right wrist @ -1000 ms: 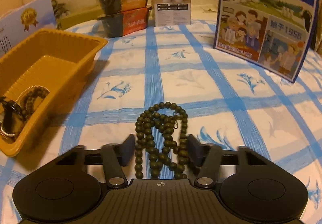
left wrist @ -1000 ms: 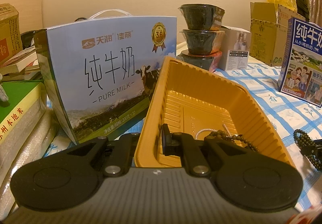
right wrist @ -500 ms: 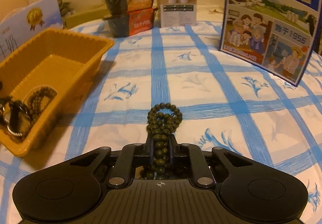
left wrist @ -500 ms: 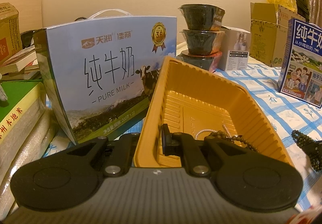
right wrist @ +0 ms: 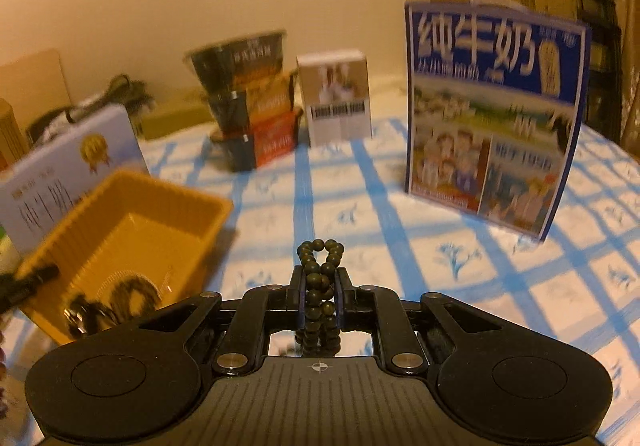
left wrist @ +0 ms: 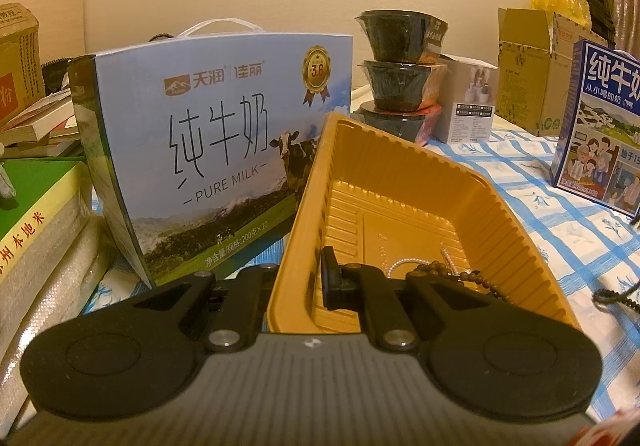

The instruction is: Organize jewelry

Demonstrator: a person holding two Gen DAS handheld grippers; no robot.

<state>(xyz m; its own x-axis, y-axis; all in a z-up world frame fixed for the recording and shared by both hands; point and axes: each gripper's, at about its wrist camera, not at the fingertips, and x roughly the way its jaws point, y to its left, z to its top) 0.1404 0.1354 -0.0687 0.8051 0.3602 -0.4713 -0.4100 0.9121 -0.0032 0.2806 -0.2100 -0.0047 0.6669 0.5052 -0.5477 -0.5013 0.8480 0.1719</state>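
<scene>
Up close in the left wrist view, the left gripper (left wrist: 298, 278) is clenched on the near wall of the yellow tray (left wrist: 496, 201), one finger inside and one outside; a pearl chain (left wrist: 404, 262) and dark beads (left wrist: 464, 278) lie on the tray floor. Just beside the tray's left rim stands a milk carton (left wrist: 216, 149) printed "PURE MILK" and "3.6". From the right wrist view, the right gripper (right wrist: 319, 296) grasps a dark bead bracelet (right wrist: 320, 278), lifted above the blue-checked cloth (right wrist: 520, 278), with bare cloth between it and the tray (right wrist: 160, 201) at left. A blue milk box (right wrist: 492, 113) stands ahead at right, its print blurred.
</scene>
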